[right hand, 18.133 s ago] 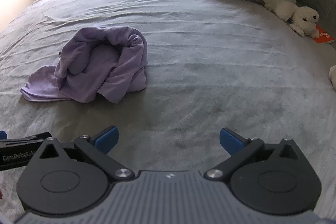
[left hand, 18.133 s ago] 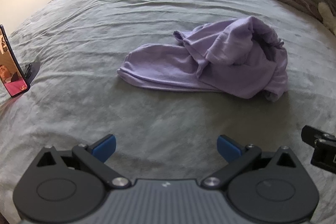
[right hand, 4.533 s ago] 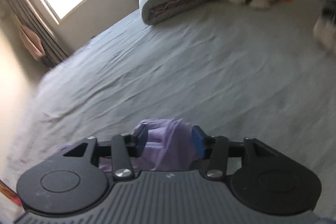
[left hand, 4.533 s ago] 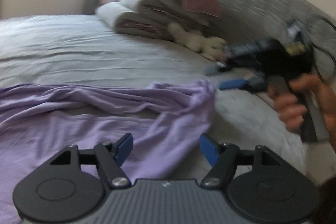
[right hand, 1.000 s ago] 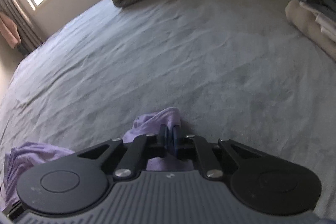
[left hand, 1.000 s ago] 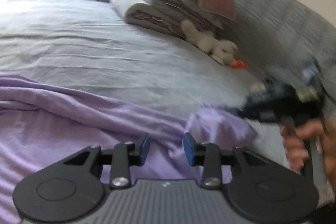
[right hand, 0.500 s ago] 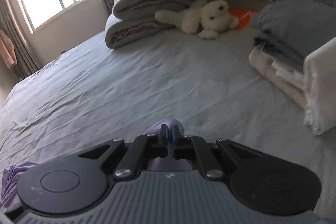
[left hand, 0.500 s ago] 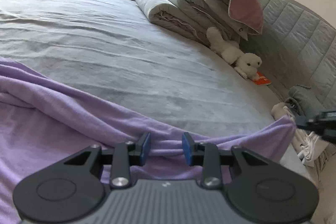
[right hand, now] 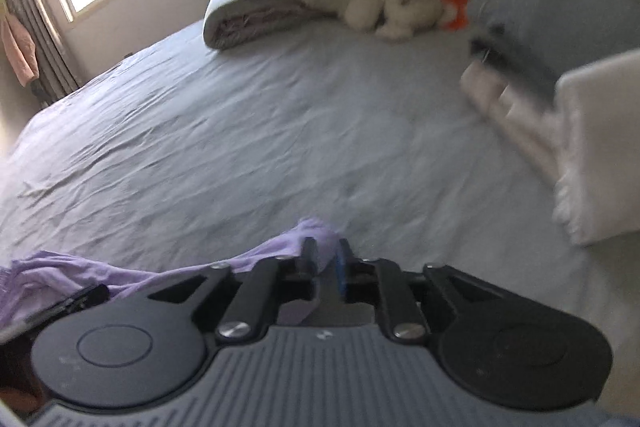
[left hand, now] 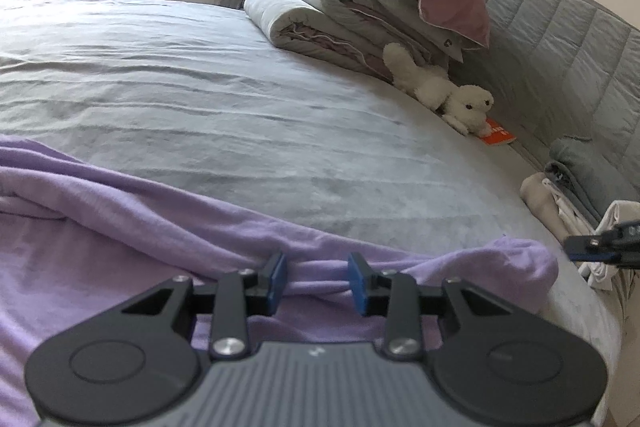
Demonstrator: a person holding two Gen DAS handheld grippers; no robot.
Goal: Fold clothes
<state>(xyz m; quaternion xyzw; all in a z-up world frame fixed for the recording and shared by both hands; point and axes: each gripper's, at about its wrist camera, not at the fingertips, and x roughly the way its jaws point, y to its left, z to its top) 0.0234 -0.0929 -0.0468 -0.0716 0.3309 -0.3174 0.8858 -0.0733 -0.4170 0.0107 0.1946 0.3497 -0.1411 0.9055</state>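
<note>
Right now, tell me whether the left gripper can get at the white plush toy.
Probably not from here. The left gripper sits low over the purple garment, and the toy lies far across the bed by the headboard. Nothing blocks the way.

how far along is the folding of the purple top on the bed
Done: the purple garment lies spread, though wrinkled, across the grey bed. In hand: the left gripper straddles a bunched ridge of its edge; the right gripper is opening, with a corner of cloth between its fingers. Left: no fold is visible yet, so all the folding.
</note>
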